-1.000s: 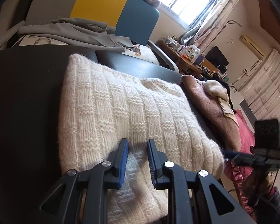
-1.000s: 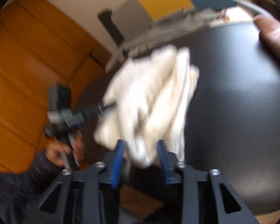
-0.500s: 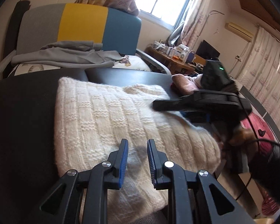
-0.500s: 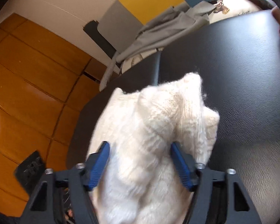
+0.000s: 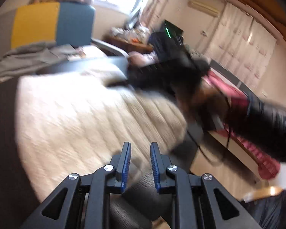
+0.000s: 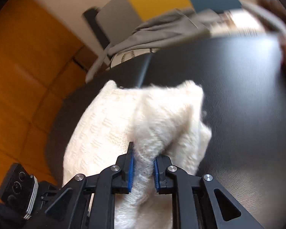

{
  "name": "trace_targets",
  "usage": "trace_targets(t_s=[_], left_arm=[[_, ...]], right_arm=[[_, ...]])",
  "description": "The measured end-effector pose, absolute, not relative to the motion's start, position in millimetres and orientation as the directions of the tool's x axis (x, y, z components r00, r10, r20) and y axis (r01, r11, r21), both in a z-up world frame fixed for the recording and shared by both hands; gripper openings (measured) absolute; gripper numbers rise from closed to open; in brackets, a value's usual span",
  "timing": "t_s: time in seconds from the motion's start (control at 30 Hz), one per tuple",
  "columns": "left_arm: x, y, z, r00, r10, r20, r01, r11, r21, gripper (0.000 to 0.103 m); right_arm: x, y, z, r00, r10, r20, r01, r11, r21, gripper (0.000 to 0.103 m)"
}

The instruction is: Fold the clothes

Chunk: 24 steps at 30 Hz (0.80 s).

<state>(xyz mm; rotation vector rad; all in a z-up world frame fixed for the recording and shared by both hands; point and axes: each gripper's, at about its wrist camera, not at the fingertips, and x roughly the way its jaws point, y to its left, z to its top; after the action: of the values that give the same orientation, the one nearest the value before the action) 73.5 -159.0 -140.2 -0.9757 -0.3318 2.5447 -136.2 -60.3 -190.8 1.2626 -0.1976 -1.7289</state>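
Note:
A cream knit sweater [image 5: 82, 114] lies folded on the dark table [image 5: 2, 133], blurred by motion. My left gripper [image 5: 140, 152] is at the sweater's near edge with its jaws a narrow gap apart, and blurred fabric reaches in between the pads. My right gripper [image 6: 143, 164] is shut on a bunched fold of the sweater [image 6: 139, 118], whose far end stands up in two peaks. In the left wrist view the right gripper [image 5: 162, 70] is a dark blur at the sweater's far right side, held by a hand in a black sleeve [image 5: 272, 126].
A grey garment [image 5: 28, 57] hangs over a grey, yellow and blue chair [image 5: 47, 22] behind the table. Pink and brown clothes [image 5: 228, 89] lie to the right. Bare table top [image 6: 247, 114] stretches to the right of the sweater. An orange wooden wall [image 6: 19, 76] stands on the left.
My right gripper went from wide open around the sweater to shut on a fold of it. The sweater's right end has bunched up. Both views are now blurred by motion.

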Motion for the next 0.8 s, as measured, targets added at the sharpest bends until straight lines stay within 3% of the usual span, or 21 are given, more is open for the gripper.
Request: trace_targets(t_s=[0.13,0.27,0.53,0.73,0.8], left_arm=[[45,-163,-120,-0.731,0.442,-0.521,-0.261,-0.885,-0.384,0.020],[4,-118,-136,-0.628,0.470,-0.620,-0.340,-0.883,-0.325,0.020],[-13,-80,-176,-0.593,0.433,-0.679,-0.301,-0.901,-0.312,0.016],[10,-85,-161,-0.665,0.365,-0.651,-0.269,-0.931,-0.246,0.017],[22,-92,-153,-0.695,0.342,-0.632,-0.246,-0.940,-0.238,0.020]], right_arm=[[-148,-45,-214,0.026,-0.830,-0.557,0.495,-0.474,0.729,0.017],[-150,-37,-231,0.061,-0.872,-0.486,0.443,-0.413,0.796,0.015],[-150,-25,-241,0.098,-0.897,-0.432,0.417,-0.357,0.836,0.015],[-148,-26,-225,0.094,-0.869,-0.486,0.459,-0.395,0.795,0.019],[-145,-27,-214,0.092,-0.850,-0.518,0.481,-0.417,0.771,0.025]])
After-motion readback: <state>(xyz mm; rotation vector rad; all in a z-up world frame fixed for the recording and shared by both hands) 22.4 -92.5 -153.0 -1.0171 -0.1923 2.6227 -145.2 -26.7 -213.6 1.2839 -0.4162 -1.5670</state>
